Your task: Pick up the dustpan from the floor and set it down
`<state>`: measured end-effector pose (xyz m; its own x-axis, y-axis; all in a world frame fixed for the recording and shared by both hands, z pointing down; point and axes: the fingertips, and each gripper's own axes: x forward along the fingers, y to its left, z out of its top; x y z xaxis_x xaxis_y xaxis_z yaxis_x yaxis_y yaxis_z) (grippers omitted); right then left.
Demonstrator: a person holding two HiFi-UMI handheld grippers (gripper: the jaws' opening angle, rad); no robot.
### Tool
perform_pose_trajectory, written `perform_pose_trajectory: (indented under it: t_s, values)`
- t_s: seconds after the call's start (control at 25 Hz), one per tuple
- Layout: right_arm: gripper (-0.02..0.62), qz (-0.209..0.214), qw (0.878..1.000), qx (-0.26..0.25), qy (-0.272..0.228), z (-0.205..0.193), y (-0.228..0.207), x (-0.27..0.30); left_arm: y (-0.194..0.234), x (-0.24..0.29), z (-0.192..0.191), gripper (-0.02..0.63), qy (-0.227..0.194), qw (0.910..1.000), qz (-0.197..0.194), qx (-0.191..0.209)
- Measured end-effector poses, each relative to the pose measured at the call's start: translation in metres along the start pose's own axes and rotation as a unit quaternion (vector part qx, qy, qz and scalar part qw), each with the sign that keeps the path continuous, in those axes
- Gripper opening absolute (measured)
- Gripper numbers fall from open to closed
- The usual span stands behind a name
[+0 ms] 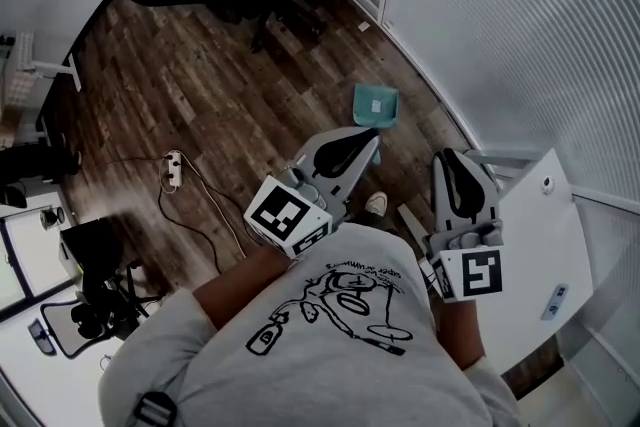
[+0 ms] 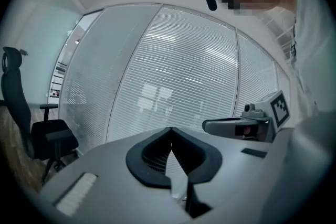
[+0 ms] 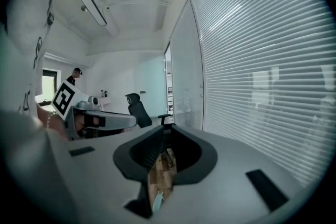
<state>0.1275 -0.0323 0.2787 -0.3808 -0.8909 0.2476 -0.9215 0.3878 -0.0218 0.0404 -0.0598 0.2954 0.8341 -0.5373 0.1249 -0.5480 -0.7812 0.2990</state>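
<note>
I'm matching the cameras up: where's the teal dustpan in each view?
Head view: dustpan on the floor, upper middle, near the blinds.
Left gripper view: not in it.
Right gripper view: a teal sliver low in the gap between the jaws, possibly it.
Shared landmark: the blinds.

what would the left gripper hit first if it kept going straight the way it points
Probably the blinds wall: the left gripper, shut, points about level at it, with nothing between in its view. Depth is unclear.
</note>
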Motion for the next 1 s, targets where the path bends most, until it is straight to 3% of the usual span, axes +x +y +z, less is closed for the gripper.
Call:
perform_pose_trajectory:
  t_s: [0.12, 0.24, 0.68, 1.0]
  values:
    - [0.019, 0.007, 1.0, 0.001, 0.014, -0.015, 0.002, 0.002, 0.001, 0.0, -0.011, 0.002, 0.008, 1.0, 0.002, -0.003]
    - [0.069, 0.022, 0.999, 0.003, 0.031, -0.031, 0.006, 0.007, 0.006, 0.001, -0.021, 0.002, 0.014, 0.9998, 0.008, -0.007]
    - [0.086, 0.052, 0.995, 0.028, 0.083, -0.092, 0.019, 0.027, 0.021, -0.004, -0.051, 0.002, 0.029, 0.999, 0.026, -0.023]
    - [0.089, 0.067, 0.988, 0.014, 0.138, -0.151, 0.031, 0.05, 0.03, -0.006, -0.073, 0.002, 0.04, 0.9981, 0.035, -0.03]
